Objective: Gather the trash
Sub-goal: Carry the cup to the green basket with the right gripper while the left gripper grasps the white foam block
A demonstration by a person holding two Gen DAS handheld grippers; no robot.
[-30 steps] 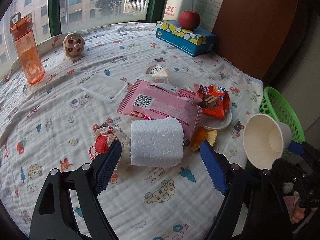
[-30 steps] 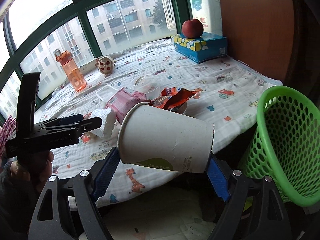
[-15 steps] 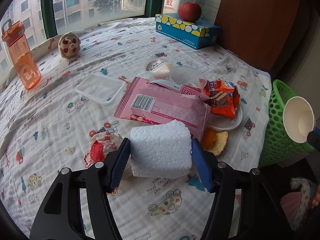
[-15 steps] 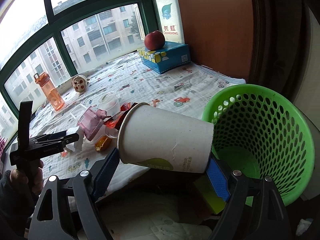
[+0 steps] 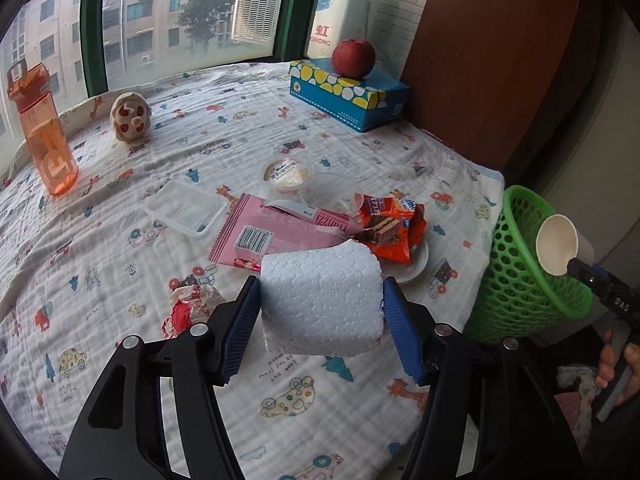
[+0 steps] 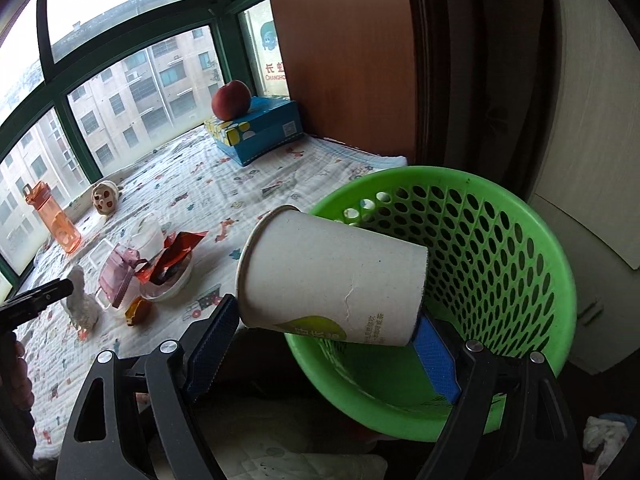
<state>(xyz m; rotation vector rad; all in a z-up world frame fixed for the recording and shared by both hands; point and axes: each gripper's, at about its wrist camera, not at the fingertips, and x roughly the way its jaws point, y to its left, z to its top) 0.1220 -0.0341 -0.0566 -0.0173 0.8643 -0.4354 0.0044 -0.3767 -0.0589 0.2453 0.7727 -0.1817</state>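
My left gripper [image 5: 320, 312] is shut on a white foam block [image 5: 320, 296] and holds it just above the printed cloth. My right gripper [image 6: 320, 328] is shut on a paper cup [image 6: 336, 276], which lies sideways over the near rim of the green basket [image 6: 500, 240]. The cup [image 5: 558, 245] and the basket [image 5: 516, 280] also show at the right of the left wrist view. Behind the block lie a pink wrapper [image 5: 280, 232], an orange snack wrapper [image 5: 390, 226], a clear tray [image 5: 186, 210], a lidded cup [image 5: 284, 174] and a crumpled red-white wrapper [image 5: 188, 308].
An orange bottle [image 5: 44, 128], a small plush toy [image 5: 130, 118] and a blue tissue box [image 5: 348, 96] with an apple [image 5: 354, 58] on it stand near the window. A brown panel [image 5: 480, 52] rises at the right. The basket stands off the bed's right edge.
My left gripper closed on the foam block and lifted it slightly. My right gripper carried the paper cup to the right, from beside the bed to over the green basket.
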